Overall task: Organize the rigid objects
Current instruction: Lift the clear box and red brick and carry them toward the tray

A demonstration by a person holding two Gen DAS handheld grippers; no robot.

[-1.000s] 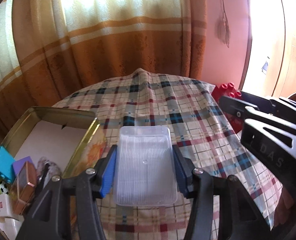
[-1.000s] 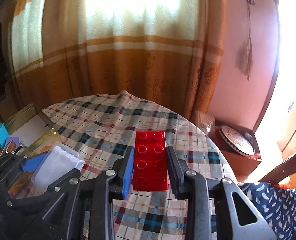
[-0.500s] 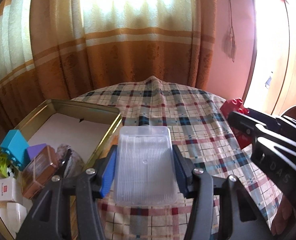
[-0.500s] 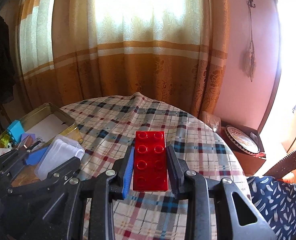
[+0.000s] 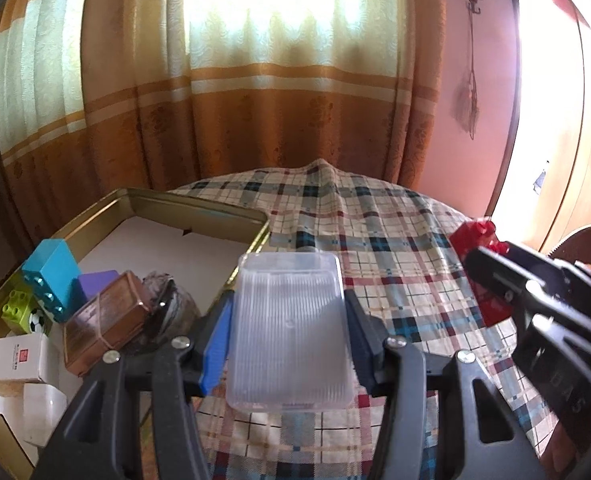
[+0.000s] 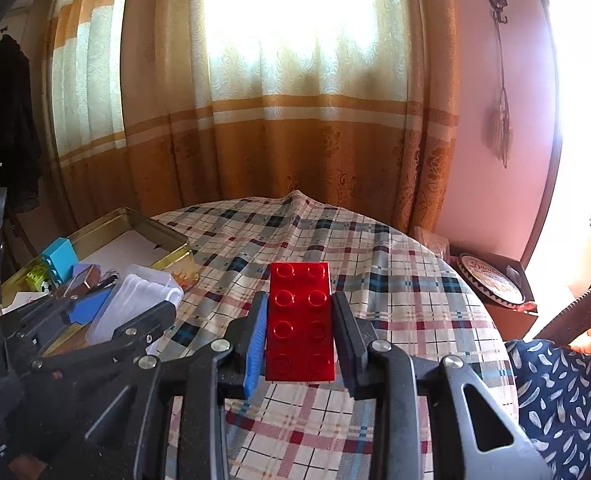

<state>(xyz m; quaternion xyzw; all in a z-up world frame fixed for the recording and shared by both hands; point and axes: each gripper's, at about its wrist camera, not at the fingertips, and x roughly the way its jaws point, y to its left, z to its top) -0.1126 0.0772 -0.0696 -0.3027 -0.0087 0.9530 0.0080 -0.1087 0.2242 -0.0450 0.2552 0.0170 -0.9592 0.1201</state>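
The left gripper (image 5: 289, 332) pinches a clear plastic box (image 5: 289, 330) just right of the gold tin (image 5: 199, 210). The right gripper (image 6: 299, 332) pinches a red block (image 6: 300, 322) above the checked tablecloth (image 6: 395, 292).

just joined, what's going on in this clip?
A person is tidying small items with two handheld grippers over a round table with a plaid cloth. The left gripper is clamped on a clear plastic box; the right gripper is clamped on a red building brick. Both are held above the cloth, beside a gold tin that already holds a blue brick, a green brick, a brown box and white boxes.
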